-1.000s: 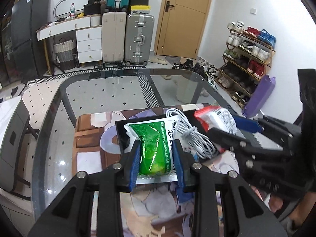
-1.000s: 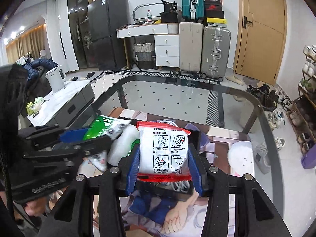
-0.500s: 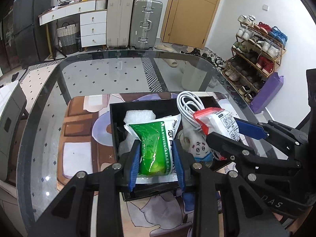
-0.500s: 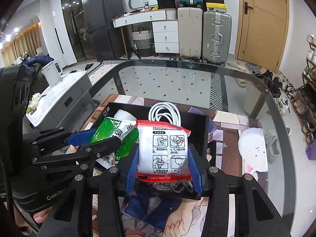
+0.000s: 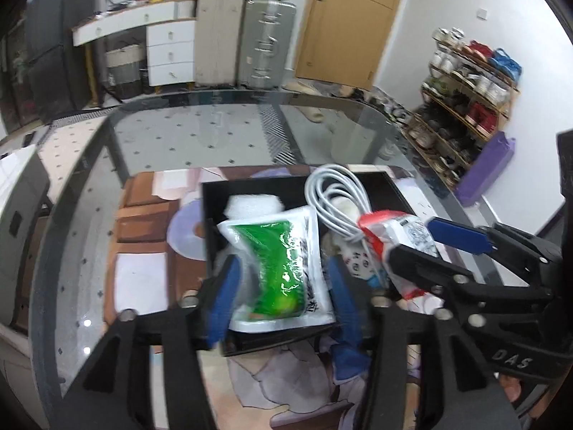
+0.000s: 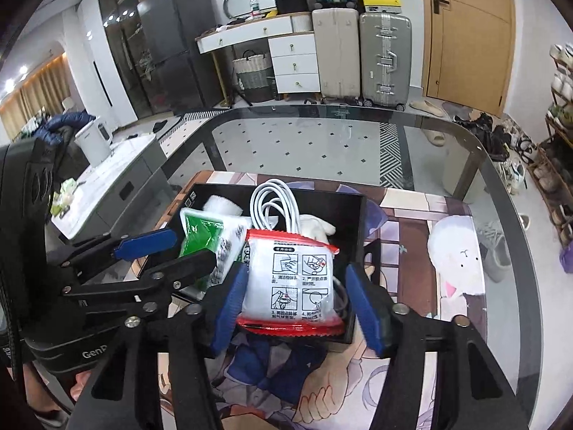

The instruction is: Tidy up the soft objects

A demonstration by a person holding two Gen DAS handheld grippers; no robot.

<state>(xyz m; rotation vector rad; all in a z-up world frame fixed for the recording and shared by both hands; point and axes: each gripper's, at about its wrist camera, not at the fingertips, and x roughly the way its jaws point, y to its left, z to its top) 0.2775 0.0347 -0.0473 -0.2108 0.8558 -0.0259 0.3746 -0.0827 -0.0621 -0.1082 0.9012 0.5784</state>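
A black box (image 5: 211,233) sits on a printed mat on the glass table. It holds a white cable coil (image 5: 333,197), a white foam roll (image 5: 254,206) and a small plush toy (image 6: 315,224). A green pouch (image 5: 283,268) lies in the box between the blue pads of my left gripper (image 5: 283,294), whose jaws are opening and stand off it. A red-and-white pouch (image 6: 293,283) rests over the box's (image 6: 360,229) near edge inside my right gripper (image 6: 297,304), also opening, its right pad clear of the pack. Each view shows the other gripper alongside.
The printed mat (image 6: 412,322) covers the near part of the glass table (image 6: 304,143). A white plush (image 6: 454,254) lies on the mat right of the box. Beyond the table stand suitcases (image 6: 383,57), a drawer unit and a shoe rack (image 5: 465,96).
Both grippers sank toward the box with their pouches. Their jaws, shut on the pouches before, have parted, and the pouches now lie in the box.
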